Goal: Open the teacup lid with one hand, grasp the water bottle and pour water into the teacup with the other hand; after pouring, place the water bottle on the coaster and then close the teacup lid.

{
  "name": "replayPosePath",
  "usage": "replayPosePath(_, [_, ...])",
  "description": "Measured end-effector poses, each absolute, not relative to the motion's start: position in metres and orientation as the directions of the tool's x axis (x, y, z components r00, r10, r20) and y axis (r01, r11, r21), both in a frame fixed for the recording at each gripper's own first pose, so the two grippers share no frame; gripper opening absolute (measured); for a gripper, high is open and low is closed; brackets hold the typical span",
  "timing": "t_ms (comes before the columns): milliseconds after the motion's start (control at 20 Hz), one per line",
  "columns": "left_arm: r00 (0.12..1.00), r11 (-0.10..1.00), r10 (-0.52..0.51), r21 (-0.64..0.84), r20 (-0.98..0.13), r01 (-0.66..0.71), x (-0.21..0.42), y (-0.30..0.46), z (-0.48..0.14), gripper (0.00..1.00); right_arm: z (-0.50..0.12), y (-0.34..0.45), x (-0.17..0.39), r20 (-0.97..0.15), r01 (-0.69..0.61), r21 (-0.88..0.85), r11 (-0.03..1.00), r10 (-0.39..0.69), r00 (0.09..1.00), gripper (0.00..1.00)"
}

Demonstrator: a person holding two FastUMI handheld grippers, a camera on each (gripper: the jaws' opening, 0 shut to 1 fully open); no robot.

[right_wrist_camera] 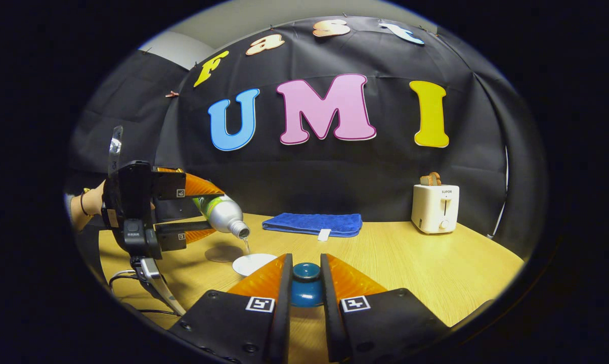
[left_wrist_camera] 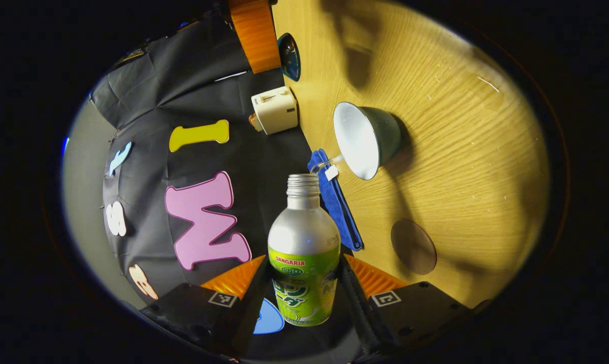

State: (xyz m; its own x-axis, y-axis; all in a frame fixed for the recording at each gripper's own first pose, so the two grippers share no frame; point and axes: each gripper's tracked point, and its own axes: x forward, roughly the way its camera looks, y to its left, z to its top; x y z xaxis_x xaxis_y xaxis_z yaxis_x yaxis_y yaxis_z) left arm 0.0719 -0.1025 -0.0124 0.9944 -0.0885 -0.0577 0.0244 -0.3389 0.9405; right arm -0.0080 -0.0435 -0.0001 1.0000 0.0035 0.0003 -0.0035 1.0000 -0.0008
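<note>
Right gripper (right_wrist_camera: 304, 288) up close has its jaws clamped on the teacup lid (right_wrist_camera: 306, 285), held off the table. Left gripper (left_wrist_camera: 304, 296) squeezes the tilted water bottle (left_wrist_camera: 304, 253), streaming water into the teacup (left_wrist_camera: 365, 139). Pouring step, I'd say; next it needs righting, then setting on the coaster (left_wrist_camera: 413, 246).

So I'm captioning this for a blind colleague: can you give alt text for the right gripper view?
The left hand-held gripper tips a water bottle, pouring into an open teacup on a wooden table. In front, the right hand-held gripper holds the teacup lid.
</note>
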Motion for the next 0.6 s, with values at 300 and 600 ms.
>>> replayPosePath(300, [0.994, -0.403, -0.097, 0.915, -0.058, 0.014, 0.073, -0.101, -0.008, 0.81, 0.000, -0.043, -0.008, 0.001, -0.003, -0.001, 1.000, 0.003, 1.000, 0.33])
replayPosePath(600, [0.994, -0.459, -0.077, 0.888, -0.072, 0.029, 0.076, -0.098, -0.001, 0.81, 0.000, -0.043, -0.008, 0.001, -0.003, -0.001, 1.000, 0.003, 1.000, 0.33])
